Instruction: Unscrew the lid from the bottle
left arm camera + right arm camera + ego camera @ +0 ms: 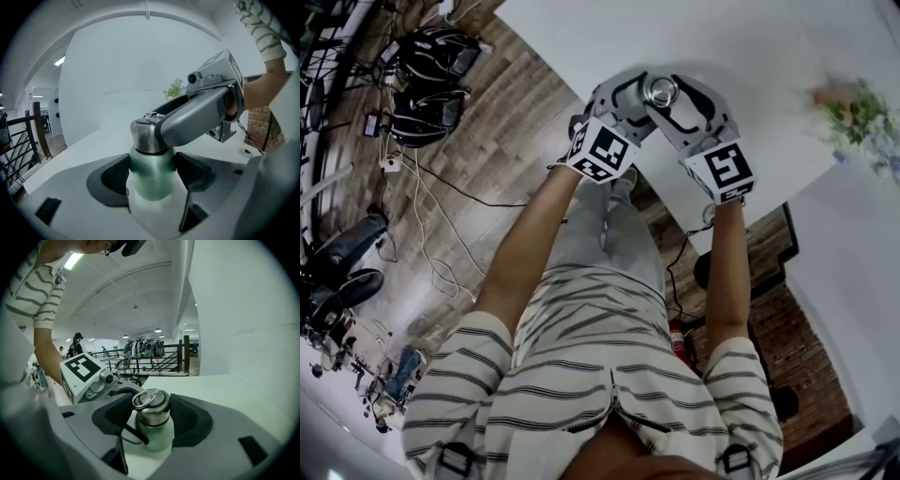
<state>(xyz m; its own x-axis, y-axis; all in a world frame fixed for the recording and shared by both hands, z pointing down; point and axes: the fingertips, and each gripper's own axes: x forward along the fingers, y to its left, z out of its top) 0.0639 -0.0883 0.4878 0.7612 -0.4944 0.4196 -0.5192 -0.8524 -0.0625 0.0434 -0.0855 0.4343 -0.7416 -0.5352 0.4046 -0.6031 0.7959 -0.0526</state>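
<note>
Left claw (151, 177) clamps the green bottle (152, 192) between its pads; right claw (152, 414) grips the steel lid (151, 405) just above.

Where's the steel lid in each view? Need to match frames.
Head view: lid at upper centre, seen from above.
Left gripper view: lid at centre, on top of the green bottle.
Right gripper view: lid at lower centre, with a ring on top.
Shared landmark: the white table.
</note>
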